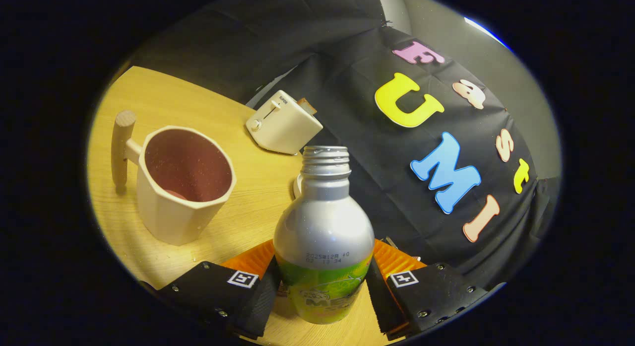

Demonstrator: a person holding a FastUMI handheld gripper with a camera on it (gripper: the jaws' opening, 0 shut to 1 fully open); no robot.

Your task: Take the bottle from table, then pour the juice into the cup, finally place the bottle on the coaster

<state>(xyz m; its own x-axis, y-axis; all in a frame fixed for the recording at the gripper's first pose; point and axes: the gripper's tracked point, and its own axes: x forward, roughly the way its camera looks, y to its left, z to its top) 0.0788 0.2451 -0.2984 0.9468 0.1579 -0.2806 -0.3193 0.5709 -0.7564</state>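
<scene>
Gripper fingers clamp bottle low on body, cap off, neck clear for pouring; cup ahead-left, mouth up.

The fisheye camera rides on the gripper, looking forward along its jaws, tilted, very close to the bottle at lower centre; the table spreads left, the booth wall fills the right.

The bottle's base sits hidden between the fingers (label partly covered).
</scene>
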